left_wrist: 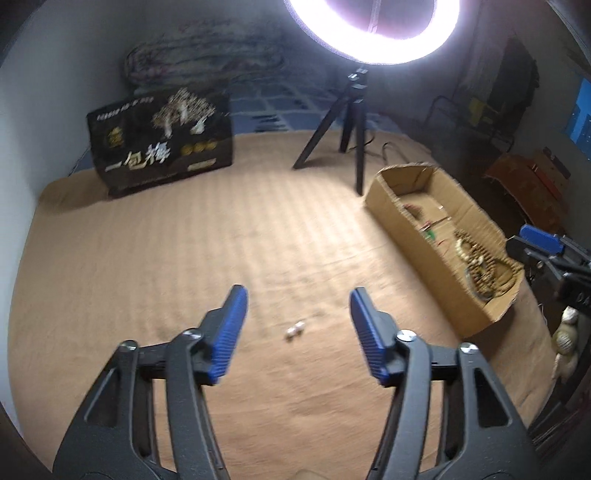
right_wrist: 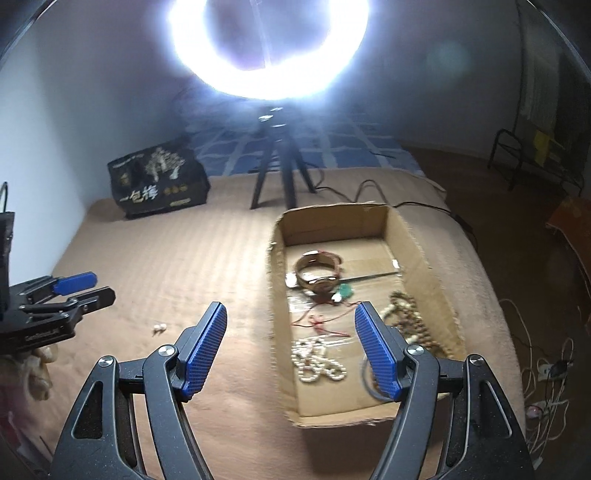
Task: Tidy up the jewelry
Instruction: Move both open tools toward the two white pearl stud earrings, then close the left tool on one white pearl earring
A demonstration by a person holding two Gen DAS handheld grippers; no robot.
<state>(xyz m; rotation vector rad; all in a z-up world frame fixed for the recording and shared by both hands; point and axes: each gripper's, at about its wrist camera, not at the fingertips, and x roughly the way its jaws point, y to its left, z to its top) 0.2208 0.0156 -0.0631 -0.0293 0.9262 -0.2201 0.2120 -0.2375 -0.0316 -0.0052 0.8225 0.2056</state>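
Ring light [left_wrist: 373,33] on black tripod [left_wrist: 347,122], 12 o'clock, very bright; pale wall [left_wrist: 48,92] at 9 to 11 o'clock; tan blanket [left_wrist: 184,240] over the bed; blue patterned sheet [right_wrist: 362,147] beyond; dark chair [right_wrist: 532,162] at 2 o'clock; cables [right_wrist: 546,365] on dark floor, 4 o'clock

Jewelry [right_wrist: 319,363] in cardboard box [right_wrist: 417,243], small earring [left_wrist: 295,328] left of it, tripod [left_wrist: 349,122] behind

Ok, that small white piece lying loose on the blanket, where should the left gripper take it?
Probably straight down from above, pads either side of the small white piece. It lies flat on the blanket, too low for a side approach. The left gripper is open, already in line with it.
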